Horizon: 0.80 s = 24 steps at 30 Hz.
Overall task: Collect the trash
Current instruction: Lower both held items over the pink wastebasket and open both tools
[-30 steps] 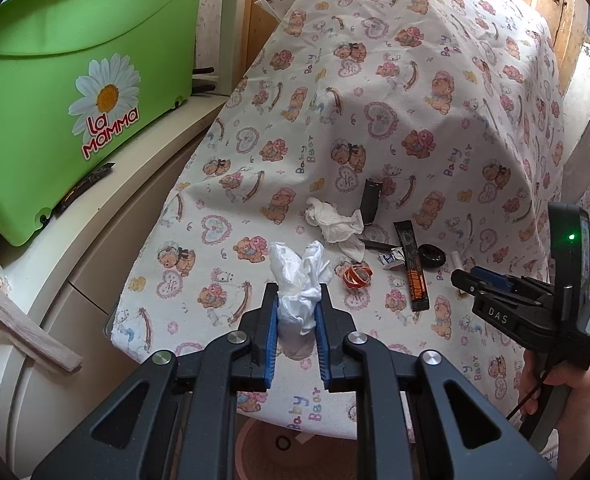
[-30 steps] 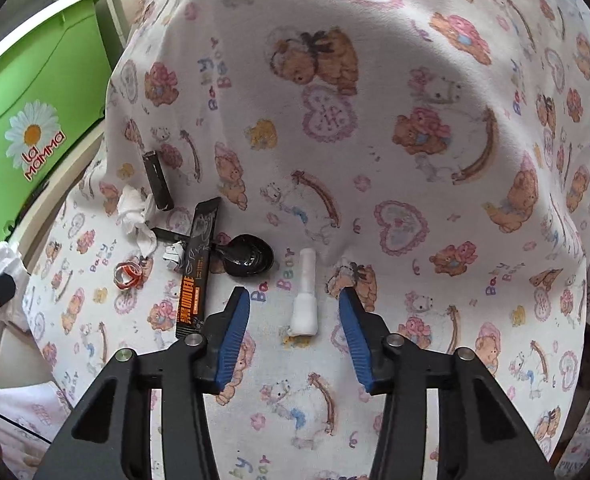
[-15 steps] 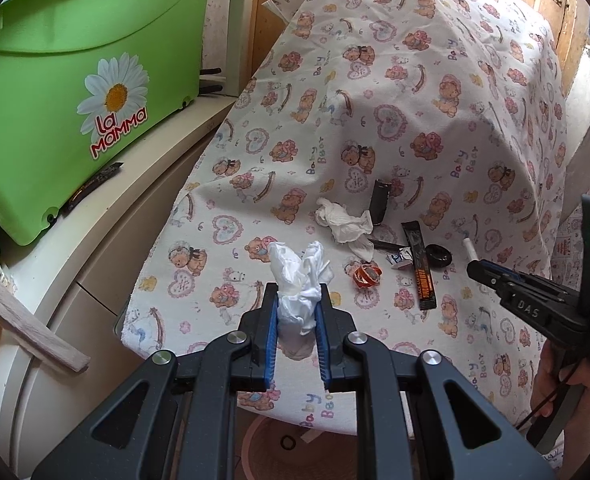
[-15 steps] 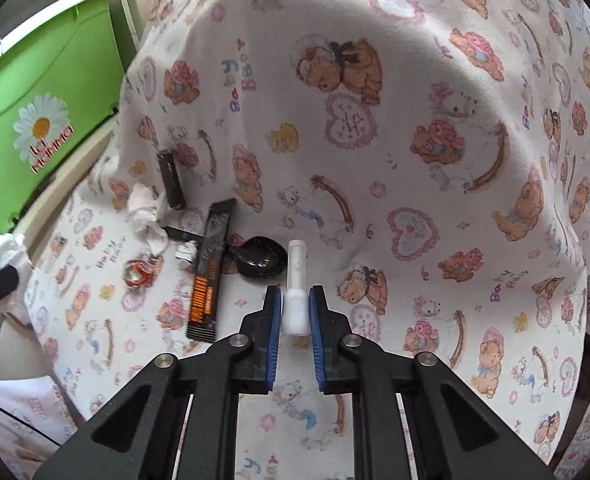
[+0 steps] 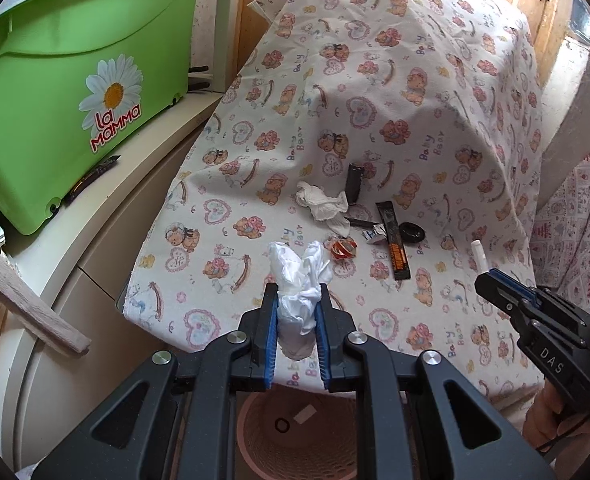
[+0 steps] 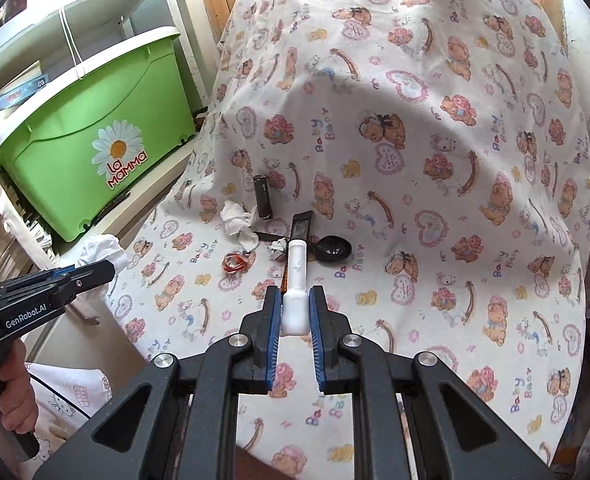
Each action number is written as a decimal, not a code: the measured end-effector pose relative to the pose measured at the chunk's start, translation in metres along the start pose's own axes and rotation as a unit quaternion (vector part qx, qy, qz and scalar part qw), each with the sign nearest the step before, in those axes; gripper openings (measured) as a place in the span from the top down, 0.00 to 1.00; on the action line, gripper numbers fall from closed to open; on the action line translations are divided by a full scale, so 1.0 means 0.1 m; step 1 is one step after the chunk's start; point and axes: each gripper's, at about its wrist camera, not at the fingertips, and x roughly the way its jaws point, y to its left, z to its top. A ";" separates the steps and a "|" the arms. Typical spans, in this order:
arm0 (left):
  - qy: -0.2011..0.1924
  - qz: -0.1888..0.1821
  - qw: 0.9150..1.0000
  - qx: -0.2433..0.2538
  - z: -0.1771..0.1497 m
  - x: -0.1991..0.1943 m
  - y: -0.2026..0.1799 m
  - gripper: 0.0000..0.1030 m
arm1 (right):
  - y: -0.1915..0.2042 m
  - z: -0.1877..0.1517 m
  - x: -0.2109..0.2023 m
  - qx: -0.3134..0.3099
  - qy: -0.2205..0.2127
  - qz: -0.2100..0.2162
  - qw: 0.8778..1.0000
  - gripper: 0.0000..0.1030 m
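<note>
Below left gripper (image 5: 297, 312), basket (image 5: 255, 432) mostly hidden, contents perhaps scraps.

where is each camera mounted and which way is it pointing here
Left wrist: sits on the left gripper, facing forward over its fingers, which clamp a white plastic wad; the pink basket shows below, and the right gripper with its hand at right.
Right wrist: sits on the right gripper, which clamps a small white tube, facing the bear-print cloth; the left gripper and hand show at left.
Shared: cloth, green bin, crumpled tissue.
</note>
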 end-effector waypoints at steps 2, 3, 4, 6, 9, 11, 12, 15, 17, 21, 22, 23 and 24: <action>-0.003 -0.003 1.000 0.000 -0.08 -0.11 -0.02 0.85 | 0.10 -0.10 -0.12 -0.003 -0.012 0.000 1.000 0.85; -0.002 -0.006 1.000 0.002 -0.14 -0.16 -0.03 0.85 | 0.16 -0.15 -0.18 -0.008 -0.016 -0.003 1.000 0.85; 0.000 -0.006 1.000 0.003 -0.20 -0.20 -0.04 0.85 | 0.21 -0.20 -0.24 -0.012 -0.019 -0.004 1.000 0.85; 0.007 -0.001 1.000 0.003 -0.31 -0.23 -0.04 0.85 | 0.29 -0.31 -0.35 -0.008 -0.024 0.005 1.000 0.85; 0.018 -0.004 1.000 -0.002 -0.50 -0.24 -0.02 0.85 | 0.37 -0.50 -0.41 0.015 -0.001 0.028 0.999 0.85; 0.034 -0.013 0.999 -0.010 -0.63 -0.17 0.00 0.85 | 0.42 -0.64 -0.43 0.026 0.012 0.046 0.999 0.85; 0.043 -0.017 0.999 -0.014 -0.68 -0.13 0.02 0.85 | 0.45 -0.69 -0.44 0.026 0.016 0.049 0.998 0.85; 0.078 -0.024 0.996 -0.028 -0.80 0.05 0.05 0.85 | 0.55 -0.84 -0.46 0.009 0.031 0.057 0.998 0.85; 0.104 -0.039 0.993 -0.041 -0.86 0.17 0.07 0.85 | 0.60 -0.91 -0.44 -0.001 0.038 0.051 0.998 0.85; 0.137 -0.048 0.989 -0.043 -0.93 0.31 0.07 0.85 | 0.63 -1.03 -0.32 -0.019 0.065 0.048 0.997 0.85; 0.141 -0.050 0.988 -0.037 -0.95 0.33 0.06 0.85 | 0.64 -1.06 -0.30 -0.024 0.072 0.051 0.996 0.85; 0.146 -0.051 0.988 -0.033 -0.96 0.34 0.04 0.85 | 0.64 -1.08 -0.28 -0.028 0.077 0.051 0.995 0.85; 0.152 -0.052 0.987 -0.029 -0.97 0.36 0.03 0.85 | 0.64 -1.11 -0.26 -0.031 0.081 0.050 0.995 0.85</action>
